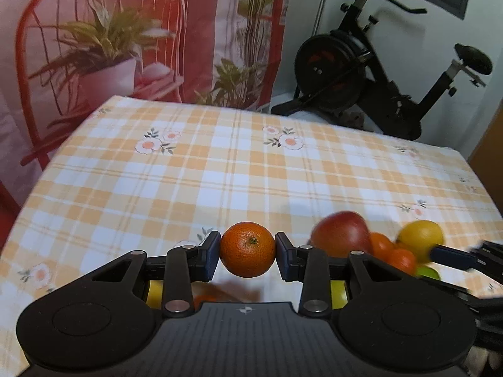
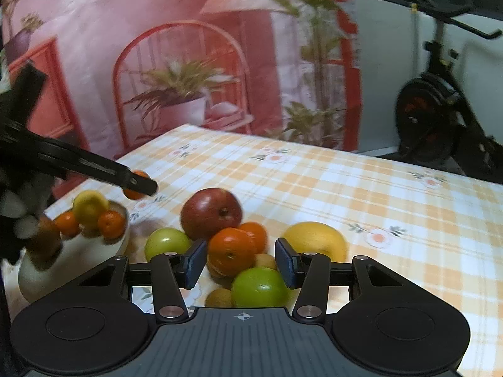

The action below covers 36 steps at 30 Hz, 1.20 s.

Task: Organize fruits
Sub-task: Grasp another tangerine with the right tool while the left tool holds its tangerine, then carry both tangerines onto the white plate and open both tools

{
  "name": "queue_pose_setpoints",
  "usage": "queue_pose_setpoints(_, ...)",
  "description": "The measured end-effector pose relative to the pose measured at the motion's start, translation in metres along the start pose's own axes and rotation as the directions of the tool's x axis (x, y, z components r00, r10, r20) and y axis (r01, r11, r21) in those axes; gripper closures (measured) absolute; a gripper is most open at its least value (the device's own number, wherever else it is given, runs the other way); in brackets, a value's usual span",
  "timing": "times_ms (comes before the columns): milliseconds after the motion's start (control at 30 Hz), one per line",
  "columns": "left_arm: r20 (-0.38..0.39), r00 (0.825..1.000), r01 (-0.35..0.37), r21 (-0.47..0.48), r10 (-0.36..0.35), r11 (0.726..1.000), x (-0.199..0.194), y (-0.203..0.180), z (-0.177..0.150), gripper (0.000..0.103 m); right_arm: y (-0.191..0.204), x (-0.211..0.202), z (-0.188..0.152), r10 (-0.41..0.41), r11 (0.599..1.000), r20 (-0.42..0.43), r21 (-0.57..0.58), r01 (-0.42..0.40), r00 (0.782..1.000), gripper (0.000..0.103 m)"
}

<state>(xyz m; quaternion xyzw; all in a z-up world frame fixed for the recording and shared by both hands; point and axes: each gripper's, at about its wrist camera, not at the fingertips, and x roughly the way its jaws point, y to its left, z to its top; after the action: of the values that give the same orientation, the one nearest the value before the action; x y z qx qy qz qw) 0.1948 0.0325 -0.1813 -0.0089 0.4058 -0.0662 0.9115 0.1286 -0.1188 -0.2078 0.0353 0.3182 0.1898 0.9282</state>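
We have some fruit in the bowl [image 2: 75, 260], our left gripper [image 1: 247, 249] clamps a mandarin [image 1: 247, 249], our right gripper [image 2: 241, 262] gapes over the pile [image 2: 239, 251] remaining

From my right wrist view, the white bowl [image 2: 75, 260] near the table's left edge was blurred, partly hidden behind my smeared left gripper [image 2: 138, 185].
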Motion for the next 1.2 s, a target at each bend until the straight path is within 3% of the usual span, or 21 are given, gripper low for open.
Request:
queue_pose_setpoints(300, 0.042, 0.999, -0.010, -0.052, 0.012, 0.999, -0.063, 0.016, -0.034, 0.063, 0.007, 0.024, 0.002, 0.002, 1.000, -0.063, -0.014, -0.003, 0.998, 0.061)
queue_pose_setpoints(467, 0.055, 0.998, -0.036, -0.063, 0.040, 0.997, -0.084, 0.023, -0.049, 0.063, 0.006, 0.027, 0.003, -0.003, 1.000, -0.072, -0.022, 0.001, 0.997, 0.067)
queue_pose_setpoints(767, 0.043, 0.997, -0.057, -0.081, 0.061, 0.995, -0.098, 0.033, -0.071, 0.063, 0.012, 0.022, 0.007, 0.002, 1.000, -0.055, -0.029, -0.004, 0.998, 0.068)
queue_pose_setpoints(1200, 0.002, 0.998, -0.067, -0.089, 0.067, 0.994, -0.104, 0.042, -0.096, 0.063, 0.066, 0.012, 0.030, 0.119, 0.985, -0.023, -0.122, -0.121, 0.993, 0.068)
